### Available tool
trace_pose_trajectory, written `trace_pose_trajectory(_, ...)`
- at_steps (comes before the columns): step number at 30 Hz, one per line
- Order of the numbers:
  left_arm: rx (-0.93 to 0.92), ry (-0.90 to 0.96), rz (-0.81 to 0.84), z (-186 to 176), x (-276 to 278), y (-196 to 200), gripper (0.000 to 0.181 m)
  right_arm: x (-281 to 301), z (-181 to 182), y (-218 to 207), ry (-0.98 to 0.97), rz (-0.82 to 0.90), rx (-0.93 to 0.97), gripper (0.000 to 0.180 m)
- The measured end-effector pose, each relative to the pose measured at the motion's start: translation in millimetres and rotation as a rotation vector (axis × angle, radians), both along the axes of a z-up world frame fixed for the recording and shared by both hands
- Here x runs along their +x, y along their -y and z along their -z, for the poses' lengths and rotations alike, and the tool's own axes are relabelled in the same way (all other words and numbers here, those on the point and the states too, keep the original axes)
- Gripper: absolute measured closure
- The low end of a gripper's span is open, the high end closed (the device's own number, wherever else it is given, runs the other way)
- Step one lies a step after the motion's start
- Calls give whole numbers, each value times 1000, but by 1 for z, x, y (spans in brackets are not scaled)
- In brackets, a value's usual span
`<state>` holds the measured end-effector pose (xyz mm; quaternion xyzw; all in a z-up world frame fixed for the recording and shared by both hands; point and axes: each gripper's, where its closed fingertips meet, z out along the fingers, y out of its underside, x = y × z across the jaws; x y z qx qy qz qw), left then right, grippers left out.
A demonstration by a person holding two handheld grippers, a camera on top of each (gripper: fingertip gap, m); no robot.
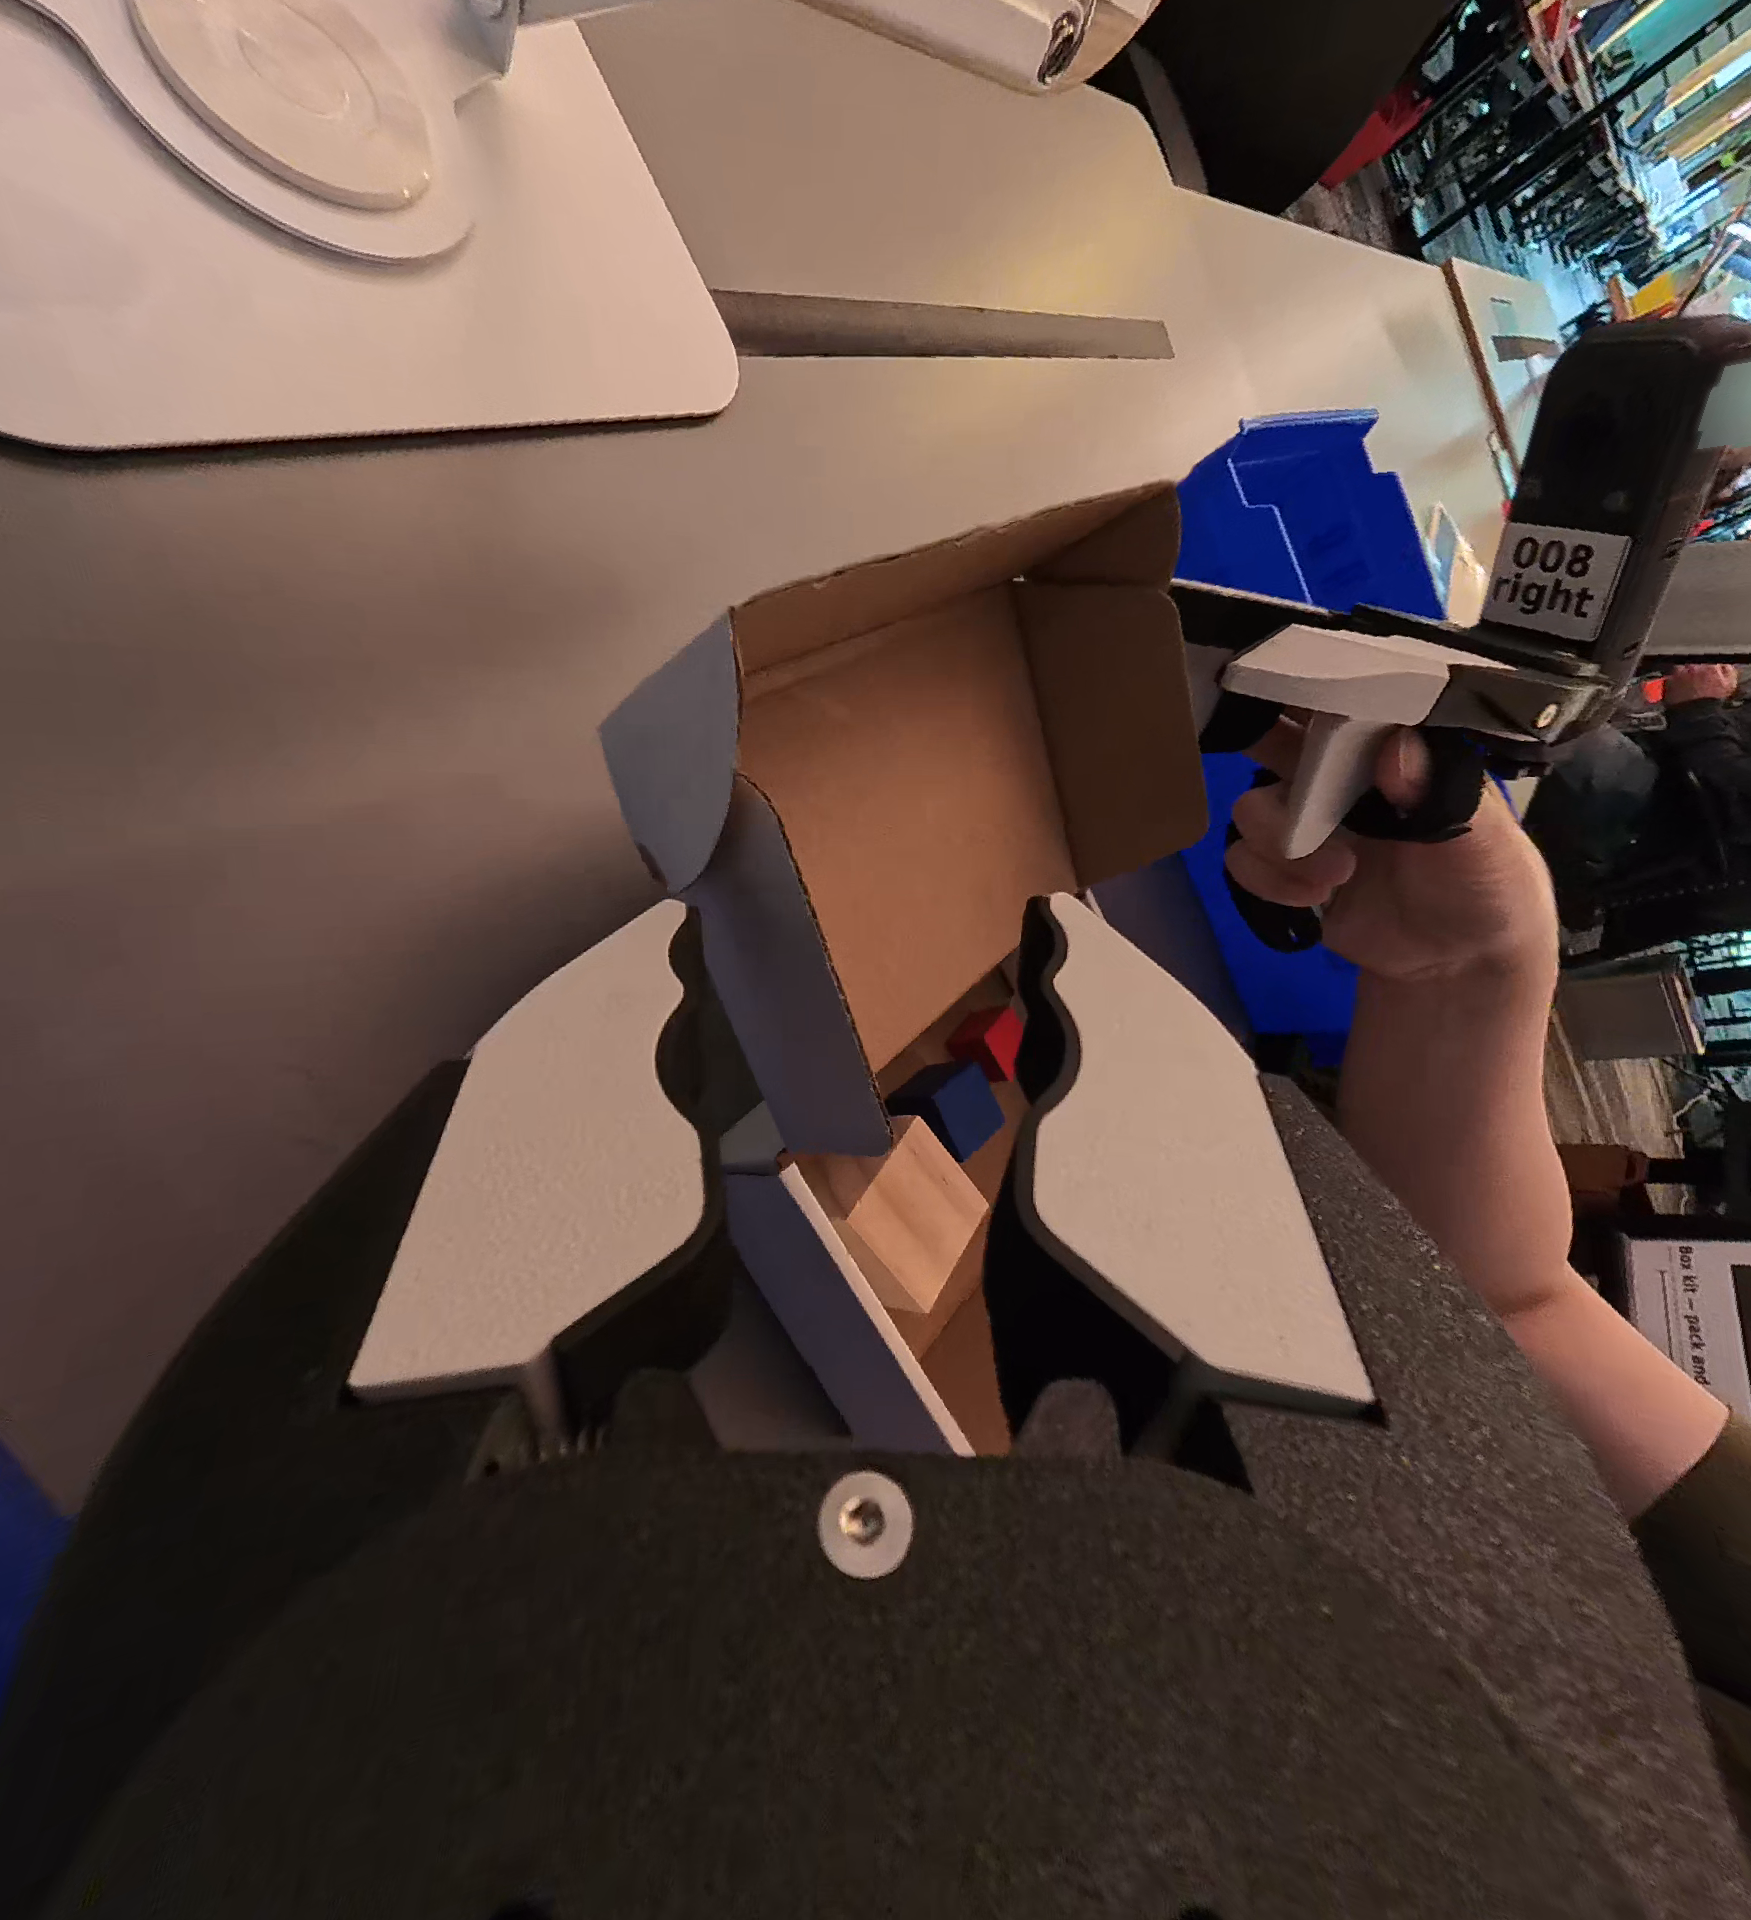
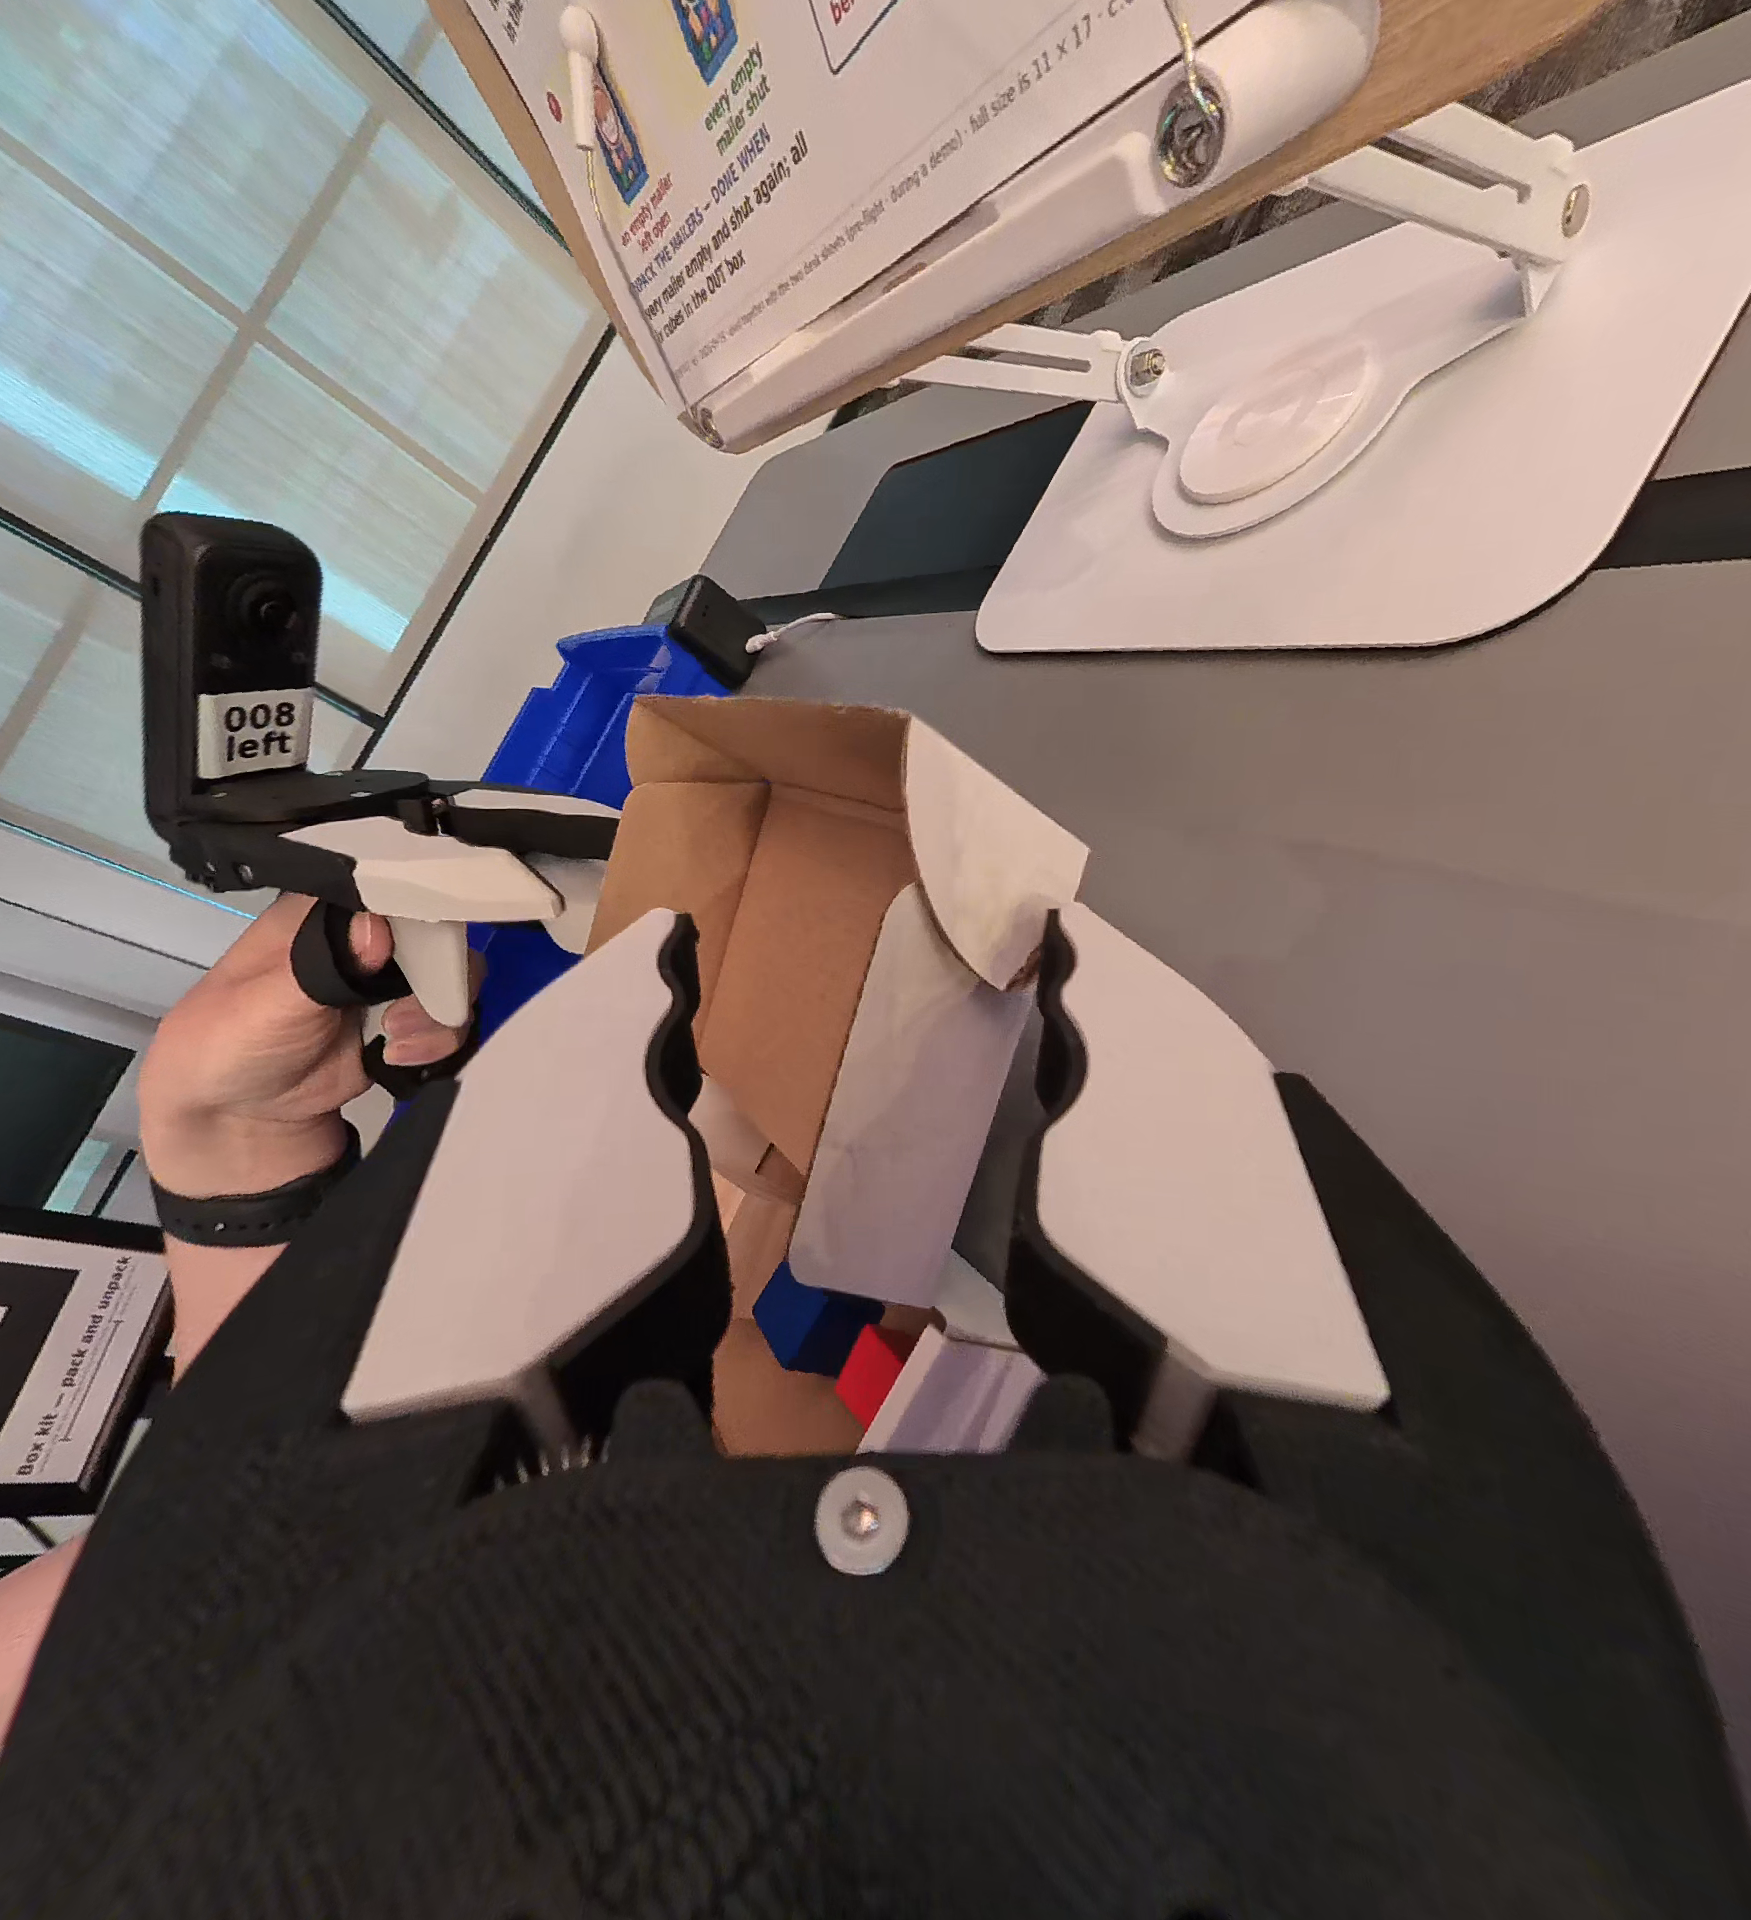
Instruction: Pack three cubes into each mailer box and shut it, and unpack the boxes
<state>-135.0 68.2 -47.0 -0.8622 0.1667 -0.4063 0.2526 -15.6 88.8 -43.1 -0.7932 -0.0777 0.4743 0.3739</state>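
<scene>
Both grippers stand with their fingers apart around the one mailer box (image 1: 954,790), which lies open on the grey table (image 1: 279,727). Left gripper (image 1: 855,997) straddles a white-faced side flap (image 1: 788,997) of the box; whether its pads touch the card cannot be told. Right gripper (image 2: 866,1023) likewise has a white flap (image 2: 912,1122) standing between its spread fingers, with no clear clamping visible. Each gripper shows in the other's view, held at the box's far side by a hand (image 2: 258,1049).

Largest of the surroundings is the table, with a white stand base (image 2: 1473,436) well beyond the box and open grey surface between the two. A blue bin (image 1: 1307,540) sits just behind the box on one side.

The box lid stands up, brown inside, with rounded white ears folded inward. Down in the box, close under the fingertips, three cubes are visible: one plain wooden cube (image 1: 912,1216), one blue cube (image 1: 959,1112), one red cube (image 1: 985,1039). The blue touches the wooden one; the red lies just beyond the blue.
</scene>
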Motion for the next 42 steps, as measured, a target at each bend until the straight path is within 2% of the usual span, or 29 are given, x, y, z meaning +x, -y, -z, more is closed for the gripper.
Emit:
trace_pose_trajectory(6, 58, 51, -34, -25, -11, 5, 123, 9, -10, 7, 34, 8, 35, 110)
trace_pose_trajectory(9, 93, 50, -92, -27, -15, 5, 120, 19, -11, 9, 41, 46, 50, 109)
trace_pose_trajectory(13, 117, 140, -179, -24, -8, 5, 118, 9, -2, 13, 42, 48, 91, 107)
trace_pose_trajectory(18, 273, 182, -274, -19, -7, 5, 110, 0, -1, 19, 3, 32, 171, 107)
trace_pose_trajectory(26, 318, 204, -253, -8, -7, 6, 105, 4, -8, 26, -83, 47, 271, 107)
trace_pose_trajectory(31, 320, 131, -224, 9, -1, 6, 107, 1, 6, 20, -39, 25, 241, 107)
trace_pose_trajectory(42, 354, 160, -241, 5, -7, 2, 110, -6, 12, 15, -40, -15, 220, 109)
